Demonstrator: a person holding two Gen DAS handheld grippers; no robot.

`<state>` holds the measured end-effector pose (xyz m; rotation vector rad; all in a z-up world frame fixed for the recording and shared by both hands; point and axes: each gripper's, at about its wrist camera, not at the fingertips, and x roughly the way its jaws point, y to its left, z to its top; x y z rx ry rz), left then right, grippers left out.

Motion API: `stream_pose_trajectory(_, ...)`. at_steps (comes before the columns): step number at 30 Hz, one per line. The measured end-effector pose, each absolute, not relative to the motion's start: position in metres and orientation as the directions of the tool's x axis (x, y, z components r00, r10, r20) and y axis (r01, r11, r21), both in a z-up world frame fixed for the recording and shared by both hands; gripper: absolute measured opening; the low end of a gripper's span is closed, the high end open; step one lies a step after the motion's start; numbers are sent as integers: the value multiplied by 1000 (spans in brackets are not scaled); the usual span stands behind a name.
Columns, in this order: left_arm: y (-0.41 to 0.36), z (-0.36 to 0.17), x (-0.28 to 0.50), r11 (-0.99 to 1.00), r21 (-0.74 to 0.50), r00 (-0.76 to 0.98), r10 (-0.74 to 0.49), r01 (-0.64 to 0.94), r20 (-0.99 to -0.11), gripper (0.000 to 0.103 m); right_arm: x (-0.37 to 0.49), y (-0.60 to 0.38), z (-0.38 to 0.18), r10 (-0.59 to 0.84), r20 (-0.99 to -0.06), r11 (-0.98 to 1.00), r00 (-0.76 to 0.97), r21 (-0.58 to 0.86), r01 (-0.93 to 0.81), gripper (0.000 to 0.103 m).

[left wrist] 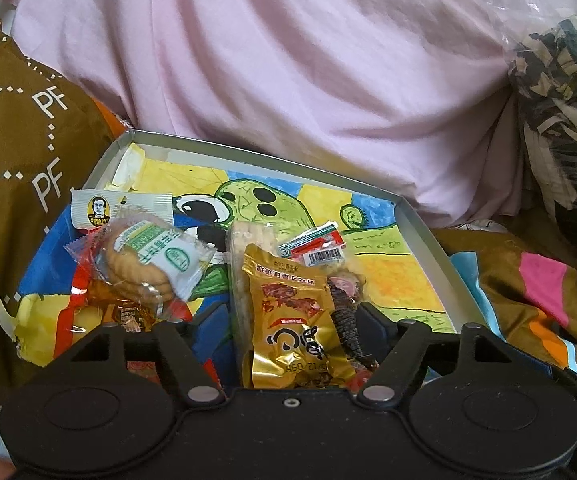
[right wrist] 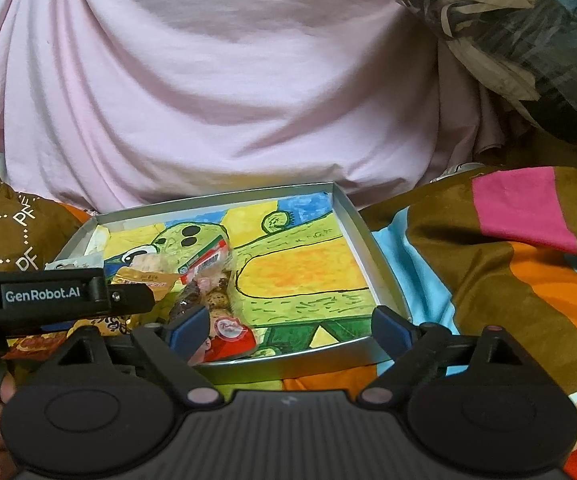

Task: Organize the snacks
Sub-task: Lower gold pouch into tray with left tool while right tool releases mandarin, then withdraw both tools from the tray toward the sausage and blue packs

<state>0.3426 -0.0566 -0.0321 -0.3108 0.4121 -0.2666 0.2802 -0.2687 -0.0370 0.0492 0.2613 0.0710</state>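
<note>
Snack packets lie heaped in the left half of a shallow tray (left wrist: 428,240) lined with a bright cartoon drawing, resting on a patterned bed cover (right wrist: 528,280) in front of a pink cloth mound (left wrist: 268,80).

In the left wrist view, the left gripper (left wrist: 284,332) sits at the lower centre with its jaws part-spread; a gold packet (left wrist: 292,320) stands between them, though whether the pads press it is unclear. A biscuit packet (left wrist: 144,264) lies to the left, and a red-and-green sachet (left wrist: 316,244) sits behind.

In the right wrist view, the right gripper (right wrist: 292,332) has its jaws spread wide and empty over the tray's near edge, beside a red-capped snack (right wrist: 230,338).

Risks, as a judgement: the slippery foil could slide free, closing jaws might crush biscuits, the two grippers are close enough to collide, and the soft bedding may let the tray tip.
</note>
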Motion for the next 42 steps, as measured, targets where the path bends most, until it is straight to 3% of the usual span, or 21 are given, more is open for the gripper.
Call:
stream_pose_trajectory(6, -56, -28, 338, 913, -356, 883, -326, 201, -337, 85, 277, -269, -35, 75, -246, 996, 966, 56, -63, 98)
stream_pose_trajectory(17, -55, -23, 332, 911, -361, 887, -324, 199, -330, 87, 273, -270, -32, 70, -244, 997, 967, 59, -57, 102)
stream_pose_trajectory(20, -53, -21, 328, 911, -366, 894, -314, 189, -321, 100, 271, -270, -31, 66, -245, 997, 967, 58, -54, 103)
stream_pose_trajectory(42, -31, 3, 292, 929, -351, 924, -231, 116, -305, 102, 238, -266, -17, 80, -246, 994, 966, 92, -59, 103)
